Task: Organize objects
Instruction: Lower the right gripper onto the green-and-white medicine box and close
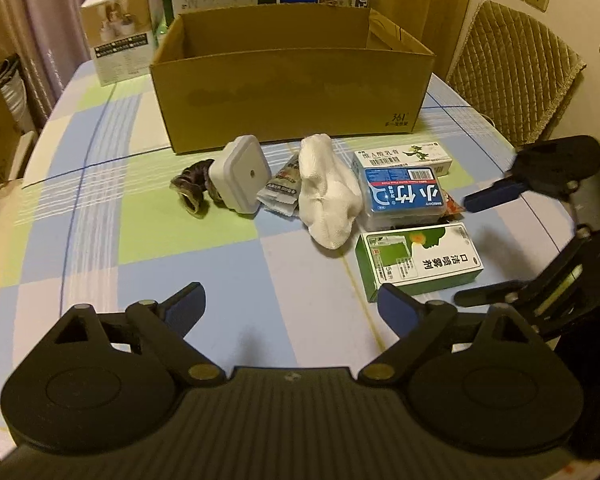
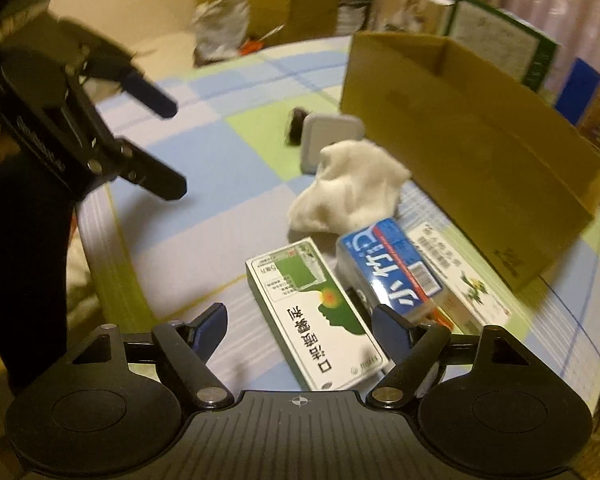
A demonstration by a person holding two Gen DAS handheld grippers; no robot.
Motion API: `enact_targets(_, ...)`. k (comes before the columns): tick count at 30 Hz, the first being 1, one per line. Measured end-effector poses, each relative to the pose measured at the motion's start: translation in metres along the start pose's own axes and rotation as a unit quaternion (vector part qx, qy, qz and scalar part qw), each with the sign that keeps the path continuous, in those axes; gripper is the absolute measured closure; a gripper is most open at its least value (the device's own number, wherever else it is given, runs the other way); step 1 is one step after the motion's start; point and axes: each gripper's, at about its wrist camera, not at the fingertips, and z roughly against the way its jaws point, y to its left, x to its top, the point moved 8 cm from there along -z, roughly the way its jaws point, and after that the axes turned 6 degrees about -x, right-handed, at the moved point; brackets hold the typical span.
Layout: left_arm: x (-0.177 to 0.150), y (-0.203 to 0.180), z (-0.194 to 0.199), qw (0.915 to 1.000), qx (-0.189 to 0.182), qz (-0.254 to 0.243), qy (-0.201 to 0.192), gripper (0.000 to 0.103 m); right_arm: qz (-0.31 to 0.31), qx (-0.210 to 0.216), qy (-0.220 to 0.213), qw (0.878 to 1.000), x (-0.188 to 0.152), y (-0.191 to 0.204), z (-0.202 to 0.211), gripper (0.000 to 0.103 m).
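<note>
Both tongs are spread wide with nothing between their fingers: the left gripper hangs over bare tablecloth, and the right gripper hovers low with the near end of the green-and-white medicine box showing in its gap, not yet touching as far as I can tell. From the left wrist view that box lies flat at about two o'clock from the left tongs, and the right gripper comes in from three o'clock. Straight ahead at twelve o'clock stands the open cardboard box, which I judge to be where everything belongs; I cannot see its floor. In front of it the loose things lie in a row: a dark crumpled item at eleven o'clock, a white square container tipped on its edge beside it, a small foil packet, a white bundled cloth, then the blue-labelled clear case resting partly on a long white carton. The green box looks like the piece in hand. To take it well, I would close across its narrow sides, squarely and near the middle so it does not swing, and lift straight up first, since the blue case sits just beside its far edge and could be dragged along.
</note>
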Motion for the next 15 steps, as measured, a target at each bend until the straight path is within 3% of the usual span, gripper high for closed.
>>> enact_targets(9, 0.005, 0.005, -0.02, 0.9998, -0.009, -0.012, 0.012, 0.012, 0.048, 0.019, 0.044, 0.998, 0.002, -0.005, -0.043, 0.038)
enact_targets(15, 0.006, 0.011, -0.025, 0.9998, -0.012, -0.006, 0.014, 0.012, 0.011, 0.015, 0.063, 0.998, 0.0, 0.0, -0.034, 0.049)
